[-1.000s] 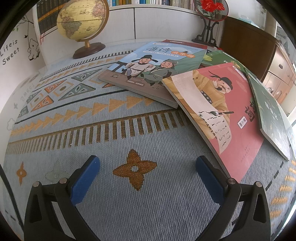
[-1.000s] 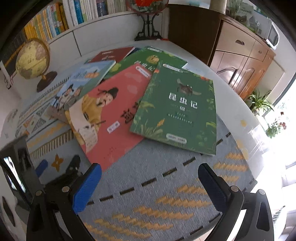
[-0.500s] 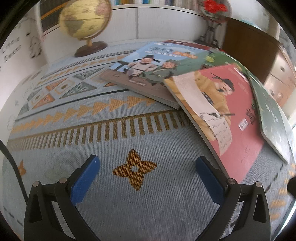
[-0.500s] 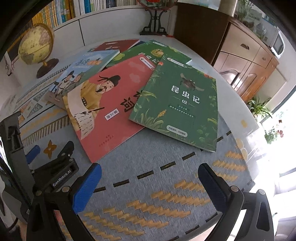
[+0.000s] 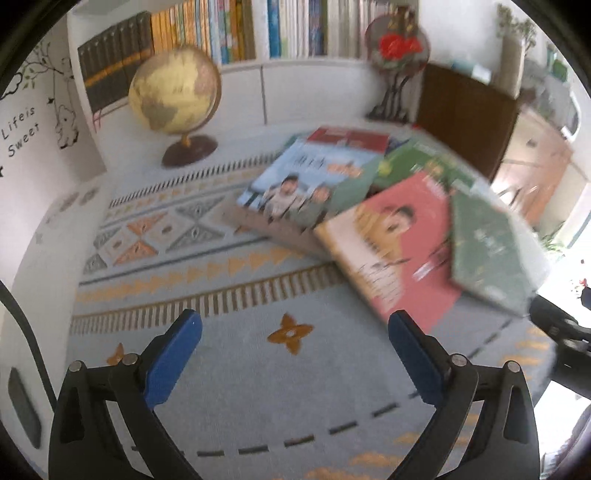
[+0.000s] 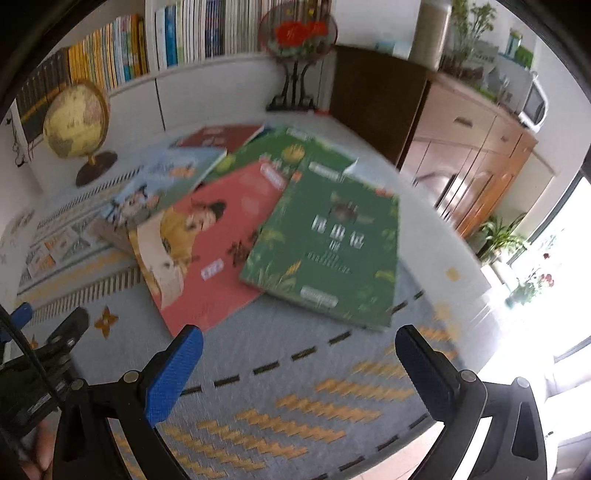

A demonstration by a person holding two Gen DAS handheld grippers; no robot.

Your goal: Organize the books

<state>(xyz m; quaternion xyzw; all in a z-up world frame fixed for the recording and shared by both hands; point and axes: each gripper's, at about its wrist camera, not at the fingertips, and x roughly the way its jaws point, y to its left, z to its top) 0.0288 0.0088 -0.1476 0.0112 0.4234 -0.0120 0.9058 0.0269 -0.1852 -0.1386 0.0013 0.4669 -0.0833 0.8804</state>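
Several books lie fanned and overlapping on the patterned cloth. A dark green book [image 6: 328,247] lies on top at the right, also in the left wrist view [image 5: 487,251]. A red book [image 6: 214,243] [image 5: 399,243] lies under its left edge. A blue book [image 5: 306,184] [image 6: 159,184], a second green book [image 6: 280,151] and a dark red book [image 5: 347,136] lie behind. My left gripper [image 5: 295,354] is open and empty above the cloth, in front of the red book. My right gripper [image 6: 299,369] is open and empty, in front of the dark green book.
A globe [image 5: 173,96] stands at the back left of the table. A red ornament on a black stand [image 6: 295,48] stands at the back. A bookshelf [image 5: 258,33] lines the wall behind. A wooden cabinet [image 6: 472,147] stands to the right. The table's right edge [image 6: 476,291] is near.
Both grippers have pulled back and risen, so the books look smaller and more of the room shows. The books have not moved. Both grippers stay open.
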